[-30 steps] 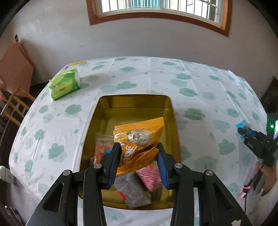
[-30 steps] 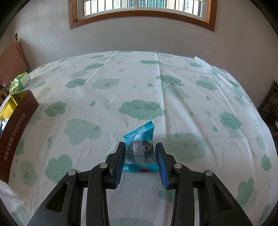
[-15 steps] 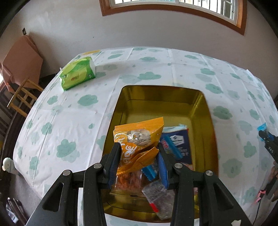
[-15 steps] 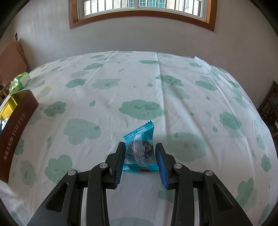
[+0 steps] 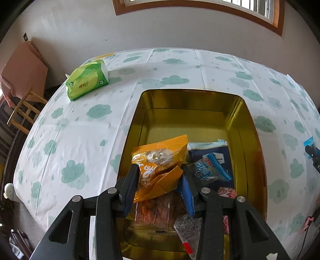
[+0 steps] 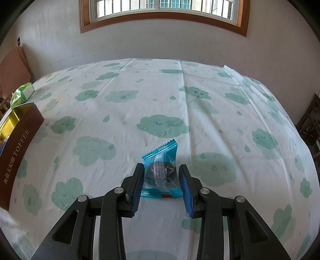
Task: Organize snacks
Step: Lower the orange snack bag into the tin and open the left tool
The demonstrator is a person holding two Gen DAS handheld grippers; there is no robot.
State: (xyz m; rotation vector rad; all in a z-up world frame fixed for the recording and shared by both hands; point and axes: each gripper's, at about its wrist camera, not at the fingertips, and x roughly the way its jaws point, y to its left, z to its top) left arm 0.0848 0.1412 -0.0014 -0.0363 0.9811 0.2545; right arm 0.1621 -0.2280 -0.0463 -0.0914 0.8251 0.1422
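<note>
My left claw (image 5: 159, 181), clamped on an orange snack bag (image 5: 160, 166), hangs directly above the gold tin's (image 5: 252, 128) near end, the bag's long axis pointing away.

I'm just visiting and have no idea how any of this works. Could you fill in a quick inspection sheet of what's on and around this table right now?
Surface: table under a white tablecloth with green clouds.
Job's things: gold tin holding several snack packets; orange snack packet; blue snack packet.
Clutter: green tissue pack near the far left corner.
Grippers: left gripper shut on the orange snack packet above the tin; right gripper shut on the blue snack packet at the cloth.
Cables: thin dark cable at the right edge.
Surroundings: wooden-framed window, grey wall, wooden chair.
</note>
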